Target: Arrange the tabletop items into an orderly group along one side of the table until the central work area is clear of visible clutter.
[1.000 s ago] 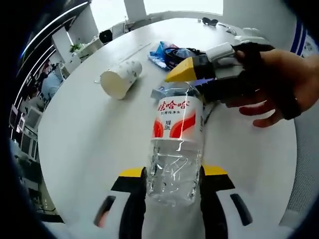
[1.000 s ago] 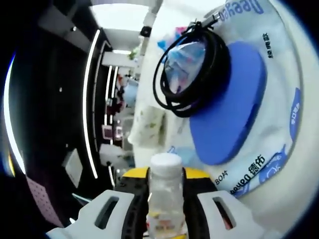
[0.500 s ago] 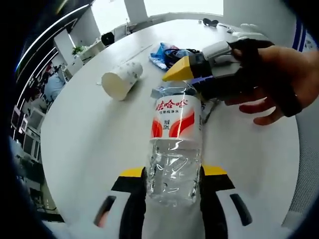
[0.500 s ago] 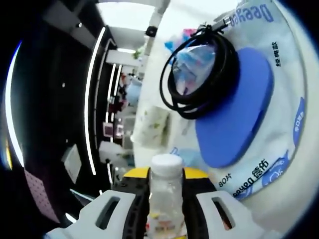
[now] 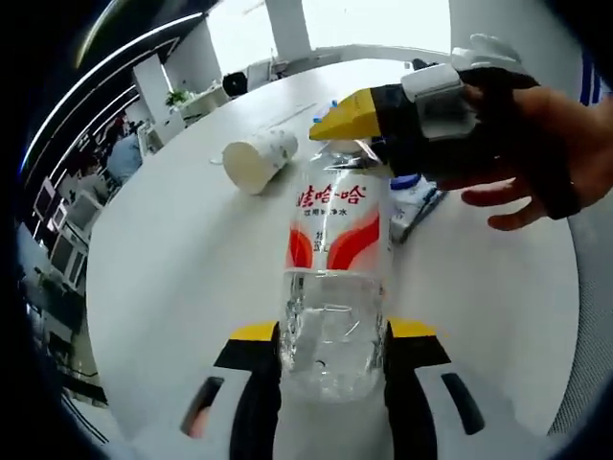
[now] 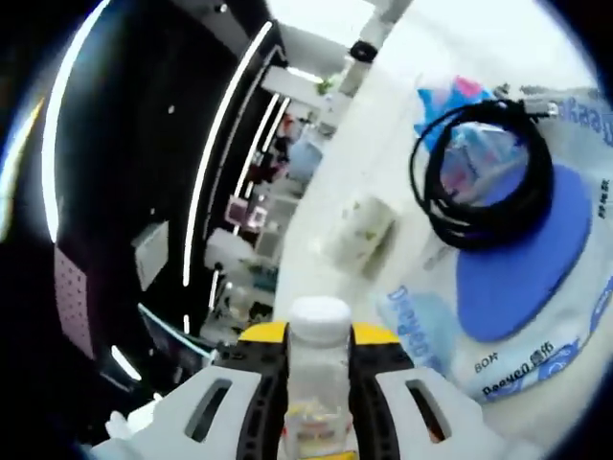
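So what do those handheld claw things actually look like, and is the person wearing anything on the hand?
Each gripper has two black jaws capped in yellow, rising from white housings with dark slots. The right gripper shows a yellow wedge tip, a black body and a white block. The hand holding it wears a black fingerless glove.

In the left gripper view a water bottle (image 5: 334,278) lies along the middle of the picture, its base between the jaws of the left hand-held gripper (image 5: 331,356) at the bottom and its neck pointing away. At the far end, the right hand-held gripper (image 5: 347,117) comes in from the right and meets the bottle's top, a hand (image 5: 536,144) behind it. A paper cup (image 5: 260,159) lies on its side on the desk (image 5: 172,268), left of the bottle and beyond its label.

In the right gripper view the bottle's cap (image 6: 319,314) sits between the jaws at the bottom. Beyond it, to the right, a wipes pack (image 6: 517,287) lies on the desk with a coiled cable (image 6: 479,172) resting on top; the cup (image 6: 361,230) lies to their left.
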### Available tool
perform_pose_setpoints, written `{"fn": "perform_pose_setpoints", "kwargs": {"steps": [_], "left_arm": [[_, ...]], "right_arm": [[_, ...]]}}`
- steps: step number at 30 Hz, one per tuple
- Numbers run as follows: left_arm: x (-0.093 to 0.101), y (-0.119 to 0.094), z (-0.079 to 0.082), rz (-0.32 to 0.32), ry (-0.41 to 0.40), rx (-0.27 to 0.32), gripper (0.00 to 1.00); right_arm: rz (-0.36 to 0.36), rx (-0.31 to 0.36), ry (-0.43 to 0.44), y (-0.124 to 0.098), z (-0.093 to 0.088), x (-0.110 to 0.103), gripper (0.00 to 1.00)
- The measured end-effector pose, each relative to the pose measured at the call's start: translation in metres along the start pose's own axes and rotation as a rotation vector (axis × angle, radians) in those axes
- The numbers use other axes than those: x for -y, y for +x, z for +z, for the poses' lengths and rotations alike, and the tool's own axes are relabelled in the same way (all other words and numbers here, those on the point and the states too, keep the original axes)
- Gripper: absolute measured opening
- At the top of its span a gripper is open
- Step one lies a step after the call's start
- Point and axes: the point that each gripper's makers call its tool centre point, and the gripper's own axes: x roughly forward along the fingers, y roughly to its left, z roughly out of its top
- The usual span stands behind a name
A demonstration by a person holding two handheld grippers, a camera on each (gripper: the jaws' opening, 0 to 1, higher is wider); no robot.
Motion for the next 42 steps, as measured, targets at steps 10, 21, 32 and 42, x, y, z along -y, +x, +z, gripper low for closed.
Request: {"fn": "perform_pose_setpoints", "kwargs": {"steps": [10,21,32,42], "left_arm": [[-0.003,-0.009,-0.009,0.087,-0.089,0.032,0.39],[-0.003,-0.016,-0.018,0.161,-0.209,0.064,0.39],[-0.003,-0.021,-0.024,0.169,-0.288,0.065,0.38],[-0.01,-0.024,-0.023,0.17,-0.335,0.073,0.38]], "right_arm": [[0.11,-0.105,-0.276,0.006,-0.013,-0.045,0.18],[0.183,-0.178,-0.443,0.009,-0.03,-0.073,0.18],[0.239,-0.25,-0.576,0.012,-0.046,-0.092,0.18],[0.297,-0.284,-0.673,0.017,-0.052,-0.108,0.18]]}}
